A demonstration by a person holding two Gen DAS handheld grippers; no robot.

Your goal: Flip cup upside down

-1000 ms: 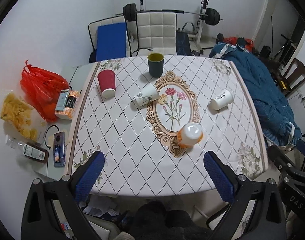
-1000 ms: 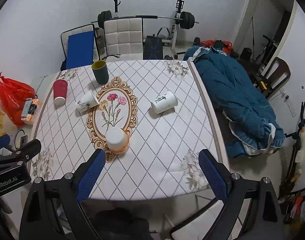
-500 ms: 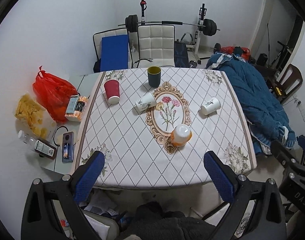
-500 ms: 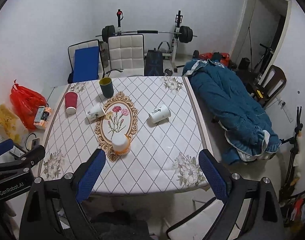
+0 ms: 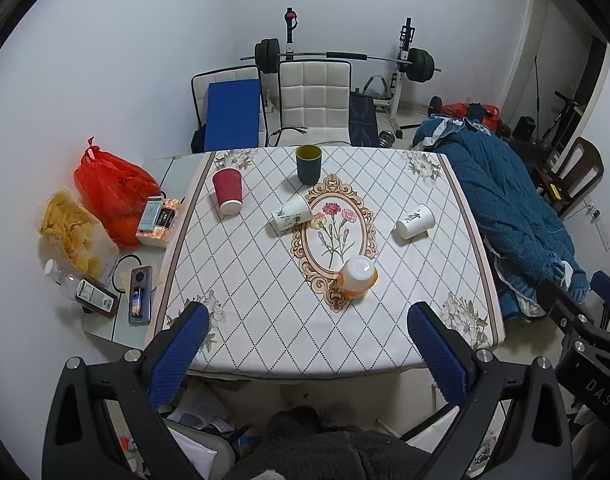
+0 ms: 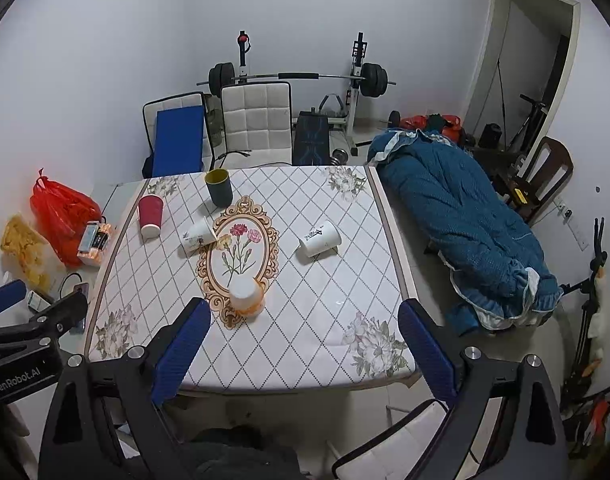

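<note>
While both grippers hung back from the table, the left gripper and right gripper spread wide and empty, the orange cup stood upside down on the floral medallion's near edge, white base up, orange rim on the cloth.

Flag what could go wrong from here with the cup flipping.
1. Two white paper cups lie on their sides; a nudge from a claw could probably roll them, the right one toward the table edge.
2. The dark green cup stands upright near the far edge, a long reach over the others.
3. The orange cup already sits upside down; regrasping it wastes a move.
</note>
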